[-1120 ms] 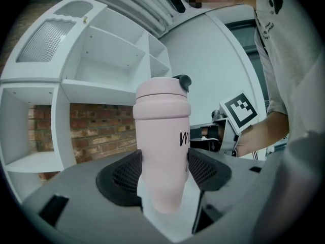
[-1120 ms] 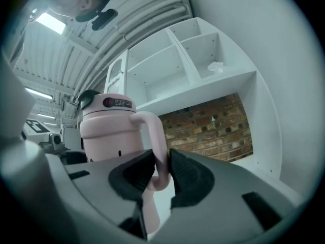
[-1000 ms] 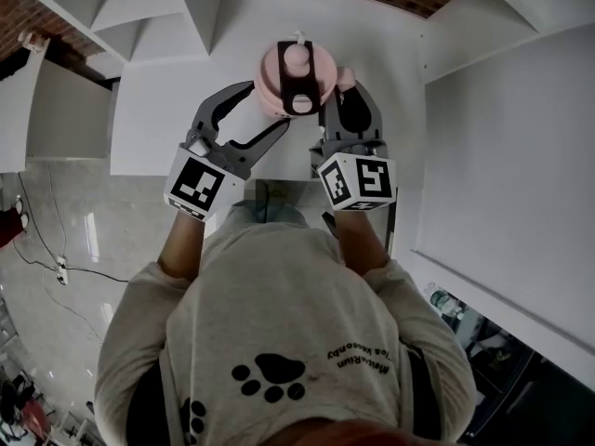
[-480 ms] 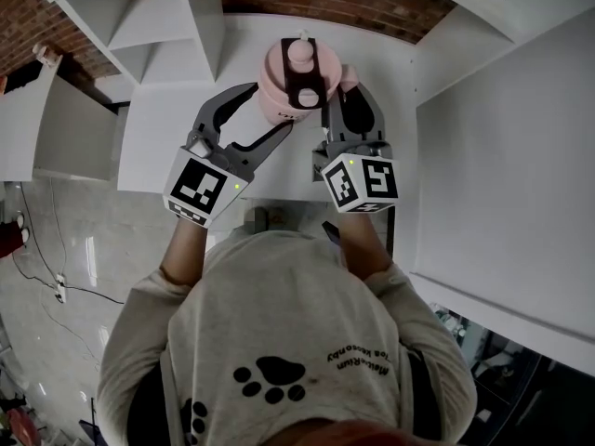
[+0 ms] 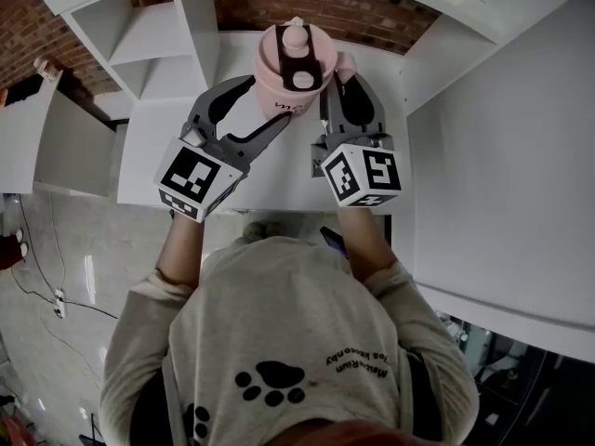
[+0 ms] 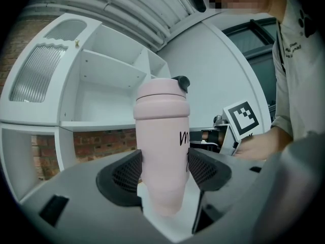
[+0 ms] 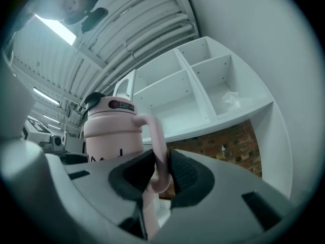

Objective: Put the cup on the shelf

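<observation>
While I carry the cup (image 5: pixel 293 63) with both grippers at once, most of the risk comes from that shared hold.

Furthest left in the head view stands the shelf (image 5: pixel 139 31), white, with upright dividers (image 5: pixel 197 17). Its open bays look fairly narrow. If I bring the load in off-centre, an outer jaw could knock a divider and jolt the grip.

Next, the left gripper (image 5: pixel 271 101) has its jaws pinching the lower half of the pink body, one pad pressed on either side. That body is smooth, rounded and narrows toward its base. I judge it could slide down through the pads if the squeeze eases.

The cup itself stands upright between the two tools. It appears to be clear of the white worktop (image 5: pixel 279 170) below.

On the right, the right gripper (image 5: pixel 351 100) has its jaws closed on the thin handle (image 7: pixel 158 154), one pad on each side of the loop. That is a narrow hold. Should my two hands drift apart, or one rise faster than the other, the handle would be levered. The cup could then tilt or twist out of the left pads and fall back onto the worktop.

Setting it on a shelf board with its base not flat could also tip it when I let go.
</observation>
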Demonstrator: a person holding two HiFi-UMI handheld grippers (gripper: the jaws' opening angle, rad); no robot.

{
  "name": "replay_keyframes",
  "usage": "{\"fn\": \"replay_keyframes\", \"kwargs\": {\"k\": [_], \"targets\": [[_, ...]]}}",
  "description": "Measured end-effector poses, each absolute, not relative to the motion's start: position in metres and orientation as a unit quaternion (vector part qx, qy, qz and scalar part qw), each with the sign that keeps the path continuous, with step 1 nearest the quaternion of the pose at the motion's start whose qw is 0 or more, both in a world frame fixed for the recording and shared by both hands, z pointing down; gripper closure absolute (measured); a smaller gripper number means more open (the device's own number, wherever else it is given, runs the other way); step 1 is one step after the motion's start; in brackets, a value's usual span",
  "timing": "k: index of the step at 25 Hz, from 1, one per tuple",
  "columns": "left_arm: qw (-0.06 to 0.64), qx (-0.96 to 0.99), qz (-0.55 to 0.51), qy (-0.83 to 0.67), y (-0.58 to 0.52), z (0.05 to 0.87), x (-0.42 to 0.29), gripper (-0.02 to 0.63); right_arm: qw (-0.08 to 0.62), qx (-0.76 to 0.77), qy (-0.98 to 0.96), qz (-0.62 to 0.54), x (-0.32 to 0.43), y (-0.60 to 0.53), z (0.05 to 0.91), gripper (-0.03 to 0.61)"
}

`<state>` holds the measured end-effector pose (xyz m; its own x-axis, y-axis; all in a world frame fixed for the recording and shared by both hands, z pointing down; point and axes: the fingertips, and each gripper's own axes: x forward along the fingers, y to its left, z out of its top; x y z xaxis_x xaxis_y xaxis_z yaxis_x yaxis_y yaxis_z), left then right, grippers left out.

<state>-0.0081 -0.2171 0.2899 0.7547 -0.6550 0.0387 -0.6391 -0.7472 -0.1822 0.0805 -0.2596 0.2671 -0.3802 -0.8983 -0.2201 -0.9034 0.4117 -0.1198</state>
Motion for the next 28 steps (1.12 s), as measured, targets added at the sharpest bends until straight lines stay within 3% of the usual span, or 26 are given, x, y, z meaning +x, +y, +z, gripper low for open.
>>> {"fn": "replay_keyframes", "kwargs": {"k": [28], "targets": [[0.105,-0.943,-0.027,0.314,-0.260,0.206,-0.004,0.316,0.158,-0.547,0.820,0.061,0.087,-0.292,0.177,0.483]]}}
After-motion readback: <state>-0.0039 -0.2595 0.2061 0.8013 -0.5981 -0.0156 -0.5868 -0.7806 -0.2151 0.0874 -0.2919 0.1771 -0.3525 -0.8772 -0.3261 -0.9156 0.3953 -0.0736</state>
